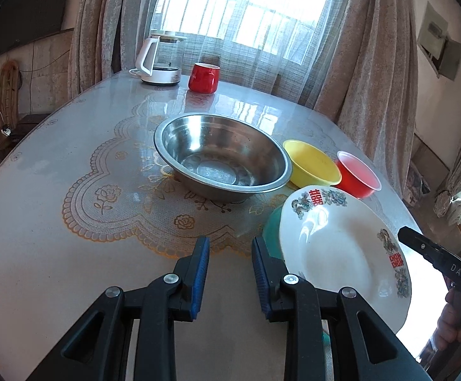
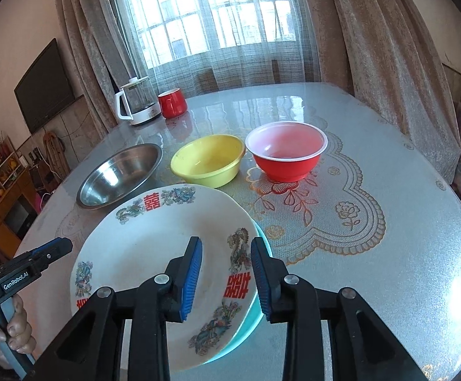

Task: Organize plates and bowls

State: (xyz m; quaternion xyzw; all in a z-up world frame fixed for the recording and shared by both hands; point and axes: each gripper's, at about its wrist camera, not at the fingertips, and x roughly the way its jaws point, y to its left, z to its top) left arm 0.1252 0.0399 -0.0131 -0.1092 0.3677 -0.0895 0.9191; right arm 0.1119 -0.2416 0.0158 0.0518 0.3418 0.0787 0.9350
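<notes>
Right gripper [image 2: 225, 273] fingers apart over white plate [image 2: 154, 254], left gripper [image 1: 230, 273] apart, TV [image 2: 44, 87] right view only.

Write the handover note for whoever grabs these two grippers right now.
Left gripper: open, empty, over bare table beside the plates.
Right gripper: open, holding nothing, jaws straddling the right rim of the white plate without pressing it.
Things: white plate sits on a teal plate near the front edge. Behind stand three separate bowls: steel bowl, yellow bowl, red bowl. A kettle and a red cup stand at the back.
Done: the two plates are stacked.
Left: the three bowls are still unstacked; probably nest them.
</notes>
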